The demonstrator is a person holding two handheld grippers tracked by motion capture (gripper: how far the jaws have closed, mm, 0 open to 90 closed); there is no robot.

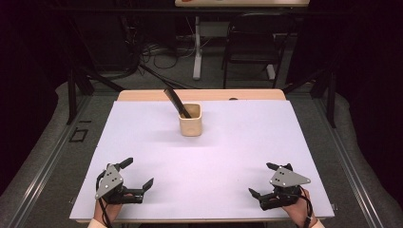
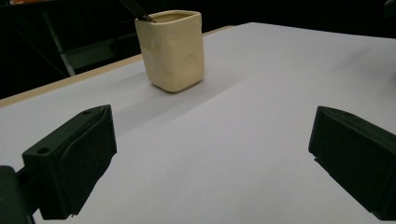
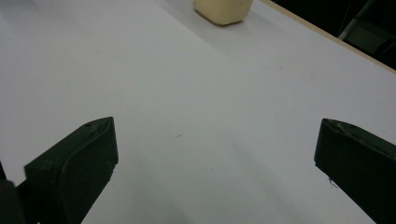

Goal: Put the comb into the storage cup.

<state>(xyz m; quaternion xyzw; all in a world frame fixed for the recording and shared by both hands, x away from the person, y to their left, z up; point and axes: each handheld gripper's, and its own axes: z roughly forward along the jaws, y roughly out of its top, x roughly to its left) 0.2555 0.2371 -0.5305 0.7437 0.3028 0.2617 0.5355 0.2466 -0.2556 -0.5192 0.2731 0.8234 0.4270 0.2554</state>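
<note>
Table (image 1: 142,142) covered by a white sheet, bare across the whole span between both grippers and on ahead to a cream cup (image 1: 190,120). Wooden edge of the table just past the cup, then dark floor, cables and a black chair (image 1: 252,42) beyond. Near edge of the sheet right under both hands.

Left gripper (image 1: 139,174) low on the sheet near the near-left corner, held in a hand (image 1: 102,209) coming in from the bottom edge, jaws spread wide and angled toward the middle, nothing between them. Seen from the left gripper view: cup (image 2: 172,49) ahead and left of centre, well apart, upright, with a dark ribbed stick (image 2: 137,10) leaning out of its top.

Right gripper (image 1: 263,179) near the near-right corner, held in a hand (image 1: 299,209), jaws likewise wide, empty, angled inward. From the right gripper view: base of the cup (image 3: 223,10) far ahead at the top edge, wooden edge to the right.

Both grippers well apart from each other.
</note>
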